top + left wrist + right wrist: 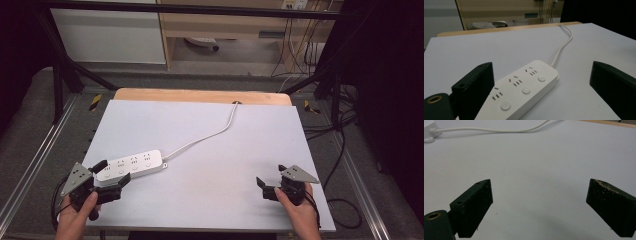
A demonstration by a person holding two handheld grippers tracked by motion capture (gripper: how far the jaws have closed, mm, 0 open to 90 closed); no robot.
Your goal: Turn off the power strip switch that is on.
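The middle of the high view is taken up by a pale grey counter (210,150), with a strip of bare wood seen along its far edge near the top of the frame. A black metal frame (175,9) is seen crossing the top of that view, and dark cables (345,145) are seen trailing over the floor at the right. A white power strip (131,165) is laid flat on the counter at the lower left of the high view, set on a slant; 4 socket groups can be counted on it there, while 3 round buttons are seen on it in the left gripper view. Its white cord (210,134) is run up and to the right across the counter to the far edge. The left hand-held gripper (111,176) is held at the lower left corner of the high view, its jaws spread wide on either side of the near end of the power strip; whether either jaw touches the strip cannot be told. The right hand-held gripper (270,181) is held at the lower right, well apart from the strip, its jaws likewise spread over bare counter, with pale scuffing seen on the right-hand jaw in the right gripper view.
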